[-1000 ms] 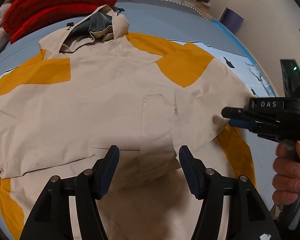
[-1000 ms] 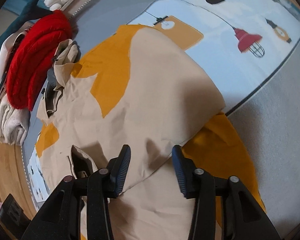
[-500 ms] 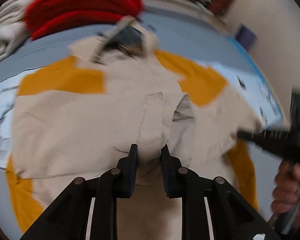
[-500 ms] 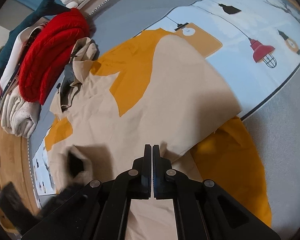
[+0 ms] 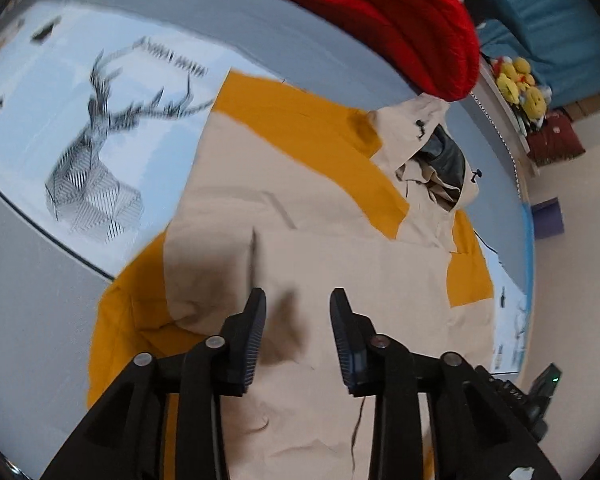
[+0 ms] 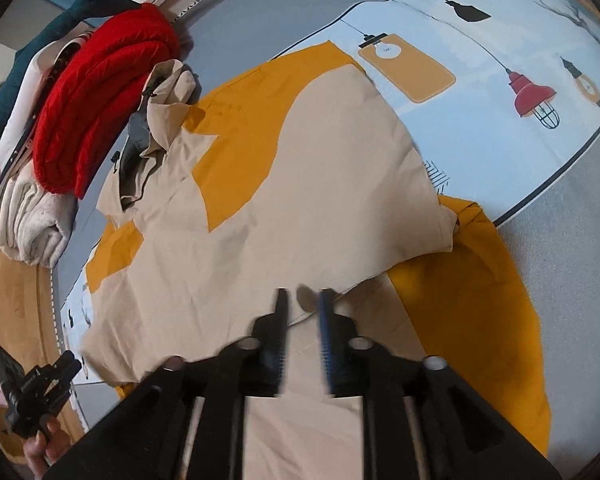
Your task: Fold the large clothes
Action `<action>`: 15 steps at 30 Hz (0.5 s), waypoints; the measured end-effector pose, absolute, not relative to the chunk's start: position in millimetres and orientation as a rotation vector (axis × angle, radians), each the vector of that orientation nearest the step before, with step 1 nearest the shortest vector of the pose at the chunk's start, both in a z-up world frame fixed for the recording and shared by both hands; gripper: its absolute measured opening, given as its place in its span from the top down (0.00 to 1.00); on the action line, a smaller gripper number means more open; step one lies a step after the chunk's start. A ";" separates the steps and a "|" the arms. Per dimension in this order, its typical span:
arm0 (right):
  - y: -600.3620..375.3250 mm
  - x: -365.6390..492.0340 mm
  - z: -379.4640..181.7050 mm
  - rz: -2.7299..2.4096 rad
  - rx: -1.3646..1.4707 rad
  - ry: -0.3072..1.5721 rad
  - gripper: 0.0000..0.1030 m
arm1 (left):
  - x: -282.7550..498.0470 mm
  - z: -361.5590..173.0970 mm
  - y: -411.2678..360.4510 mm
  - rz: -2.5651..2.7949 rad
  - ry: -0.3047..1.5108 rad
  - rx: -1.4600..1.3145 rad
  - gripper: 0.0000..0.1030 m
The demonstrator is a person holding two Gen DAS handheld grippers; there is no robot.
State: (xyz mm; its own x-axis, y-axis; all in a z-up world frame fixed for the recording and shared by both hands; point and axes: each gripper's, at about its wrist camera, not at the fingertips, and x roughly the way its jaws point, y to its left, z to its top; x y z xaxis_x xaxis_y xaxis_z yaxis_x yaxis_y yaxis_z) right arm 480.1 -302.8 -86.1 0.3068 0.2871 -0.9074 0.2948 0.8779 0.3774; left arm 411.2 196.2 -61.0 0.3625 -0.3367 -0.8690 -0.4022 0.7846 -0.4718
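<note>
Hooded jacket [image 5: 340, 264]: smooth beige cloth with mustard panels, lying flat and creased on a printed bedsheet [image 5: 112, 128]. Ribbed red quilted bundle [image 6: 100, 96] beyond the hood. Left gripper [image 5: 298, 320] and right gripper [image 6: 303, 312]: ridged jaws opening narrowly over the cloth, gripping nothing.

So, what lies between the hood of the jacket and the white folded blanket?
The red quilt, seen in the right wrist view, touching the hood.

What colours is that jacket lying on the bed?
The jacket is beige with mustard-yellow patches, seen best from the right wrist view.
</note>
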 end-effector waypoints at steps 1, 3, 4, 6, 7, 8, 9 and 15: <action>-302.2 480.8 -86.3 -0.009 0.533 1.278 0.68 | 412.4 -66.2 196.5 0.033 1.245 -0.737 0.65; -300.6 481.7 -86.8 -0.014 0.529 1.280 0.66 | 412.6 -76.6 195.3 0.009 1.281 -0.766 0.60; -300.5 482.3 -87.3 -0.015 0.530 1.282 0.66 | 412.9 -82.8 193.2 0.006 1.304 -0.763 0.59; -300.8 483.0 -88.2 -0.023 0.532 1.285 0.66 | 411.2 -91.4 188.8 0.032 1.340 -0.732 0.59; -301.3 483.3 -88.7 -0.026 0.531 1.286 0.66 | 411.3 -96.4 186.9 0.042 1.357 -0.718 0.59; -302.4 483.6 -89.7 -0.033 0.532 1.288 0.66 | 411.9 -104.1 184.4 0.043 1.379 -0.711 0.59; -302.8 484.2 -90.5 -0.038 0.533 1.288 0.66 | 412.0 -107.2 182.1 0.043 1.391 -0.710 0.61; -312.9 486.6 -98.5 -0.083 0.561 1.302 0.66 | 412.6 -123.4 177.6 0.048 1.419 -0.710 0.97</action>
